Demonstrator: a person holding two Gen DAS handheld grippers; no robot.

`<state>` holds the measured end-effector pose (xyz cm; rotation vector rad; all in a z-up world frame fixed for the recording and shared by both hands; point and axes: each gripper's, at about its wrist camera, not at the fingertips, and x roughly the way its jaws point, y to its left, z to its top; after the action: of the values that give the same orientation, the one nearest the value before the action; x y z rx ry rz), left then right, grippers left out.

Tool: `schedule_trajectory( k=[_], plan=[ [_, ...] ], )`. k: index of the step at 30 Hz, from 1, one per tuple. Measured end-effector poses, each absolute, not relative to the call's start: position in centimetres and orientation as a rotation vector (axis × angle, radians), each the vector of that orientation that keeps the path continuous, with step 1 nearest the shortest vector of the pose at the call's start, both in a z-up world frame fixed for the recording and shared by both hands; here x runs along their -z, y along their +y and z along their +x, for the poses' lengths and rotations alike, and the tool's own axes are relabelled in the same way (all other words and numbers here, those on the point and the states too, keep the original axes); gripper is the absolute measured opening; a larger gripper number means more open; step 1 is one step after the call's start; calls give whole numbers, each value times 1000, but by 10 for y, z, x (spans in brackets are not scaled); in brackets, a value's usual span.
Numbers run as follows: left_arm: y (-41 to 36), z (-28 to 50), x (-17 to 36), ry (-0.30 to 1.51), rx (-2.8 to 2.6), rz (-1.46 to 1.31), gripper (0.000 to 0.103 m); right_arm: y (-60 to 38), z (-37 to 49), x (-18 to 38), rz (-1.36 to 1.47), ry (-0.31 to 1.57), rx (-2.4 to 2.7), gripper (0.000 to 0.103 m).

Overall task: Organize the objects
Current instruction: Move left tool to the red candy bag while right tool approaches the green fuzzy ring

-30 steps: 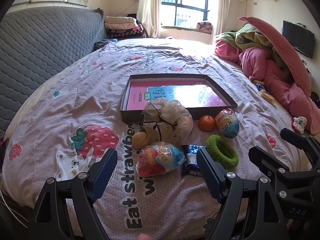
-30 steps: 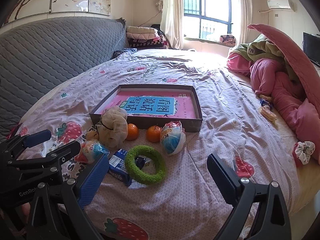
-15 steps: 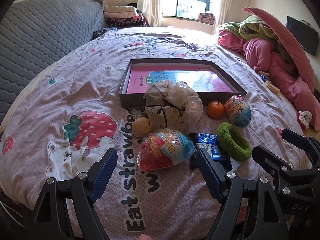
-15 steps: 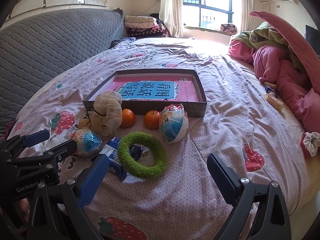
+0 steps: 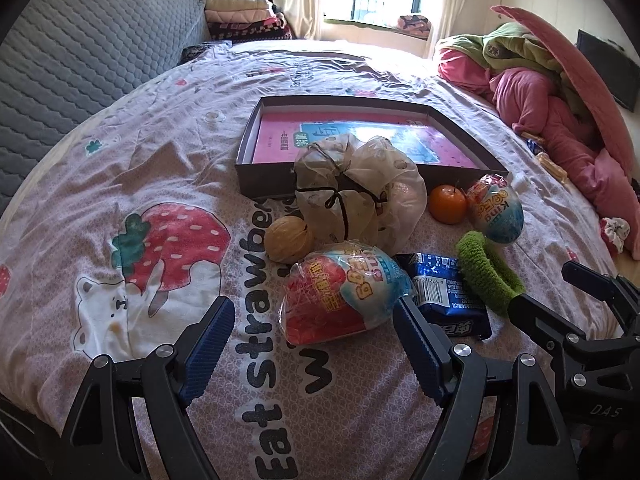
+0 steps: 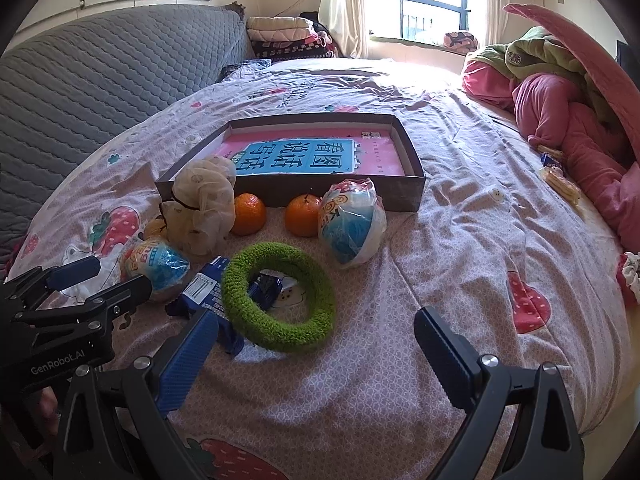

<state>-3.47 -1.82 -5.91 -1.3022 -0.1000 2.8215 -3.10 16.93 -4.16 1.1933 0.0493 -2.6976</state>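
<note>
Both tools wide, empty; green ring (image 6: 278,296) partly covers, seemingly, blue packet (image 5: 448,294).

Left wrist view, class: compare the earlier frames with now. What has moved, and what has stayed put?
The left tool has moved forward, its open fingers now flanking the egg-shaped snack packet. The right tool has closed in on the green ring, still open. Nothing was grasped; the objects and box stayed put.

A bed (image 6: 460,208) in a strawberry-print sheet carries a shallow dark box (image 6: 344,194) at its middle. Nearer its foot edge lie two oranges (image 6: 249,214), two wrapped eggs (image 6: 352,222), a tied bag (image 5: 356,196), a walnut (image 5: 288,239), a blue packet (image 5: 448,292) and a green ring (image 6: 278,296). Pink bedding (image 6: 568,120) is heaped along its right edge.
</note>
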Motion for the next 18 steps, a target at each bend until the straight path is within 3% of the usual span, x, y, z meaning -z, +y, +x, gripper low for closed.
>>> schedule_trajectory(
  k=[18],
  plan=[
    [-18,-61,81,-179,-2719,-1326,82,168,-45,52,1198,41,2676,96]
  ],
)
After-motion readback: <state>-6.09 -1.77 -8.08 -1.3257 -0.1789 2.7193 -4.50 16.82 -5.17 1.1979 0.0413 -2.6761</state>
